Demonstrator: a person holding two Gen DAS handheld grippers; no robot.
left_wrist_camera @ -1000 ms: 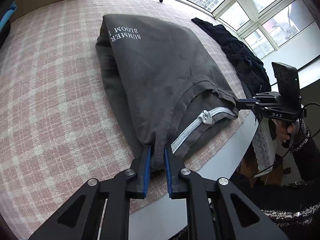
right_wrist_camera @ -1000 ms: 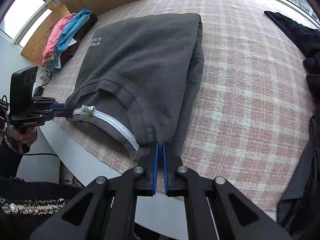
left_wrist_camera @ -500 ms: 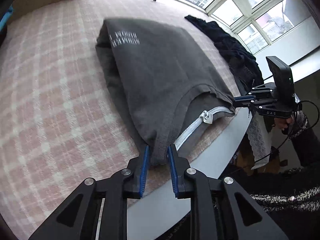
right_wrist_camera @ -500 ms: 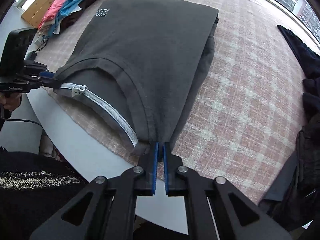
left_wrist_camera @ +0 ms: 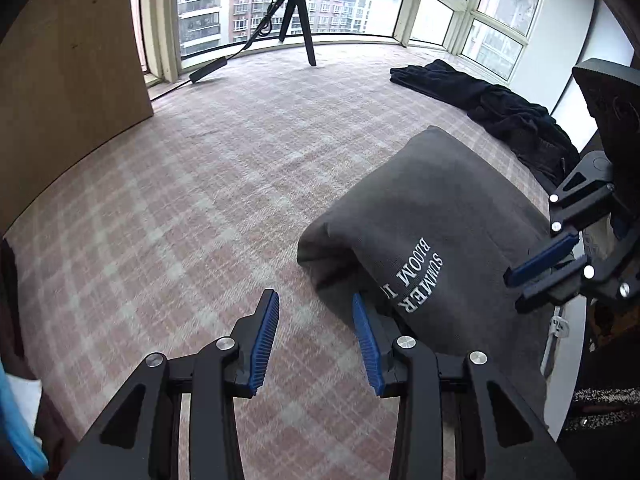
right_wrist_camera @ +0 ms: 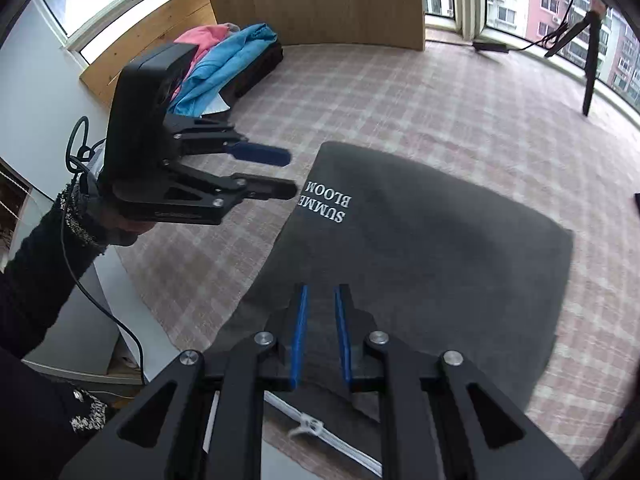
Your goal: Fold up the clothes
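A dark grey folded garment (left_wrist_camera: 432, 216) (right_wrist_camera: 432, 248) with white "SUMMER BLOOM" lettering lies on the pink checked tablecloth (left_wrist_camera: 208, 208). My left gripper (left_wrist_camera: 316, 304) (right_wrist_camera: 292, 174) hovers at the garment's lettered corner. Its jaws are opening and only tablecloth shows between them; the right finger (left_wrist_camera: 362, 328) is beside the garment's edge. My right gripper (right_wrist_camera: 321, 300) (left_wrist_camera: 514, 292) hangs over the garment's near part. Its jaws are opening a little, and the cloth lies flat beneath, not pinched. A white zipper (right_wrist_camera: 316, 428) shows under the right gripper.
Dark clothes (left_wrist_camera: 500, 112) are heaped at the table's far right. A pink and blue stack of clothes (right_wrist_camera: 228, 60) sits at the far left by a wooden board (right_wrist_camera: 320, 0). A tripod (left_wrist_camera: 296, 12) stands by the windows. The table's edge (right_wrist_camera: 132, 288) runs under the person's sleeve.
Both grippers have let go of the garment's near edge and moved forward over it toward the lettered end. Both pairs of jaws stand wider, the left much wider.
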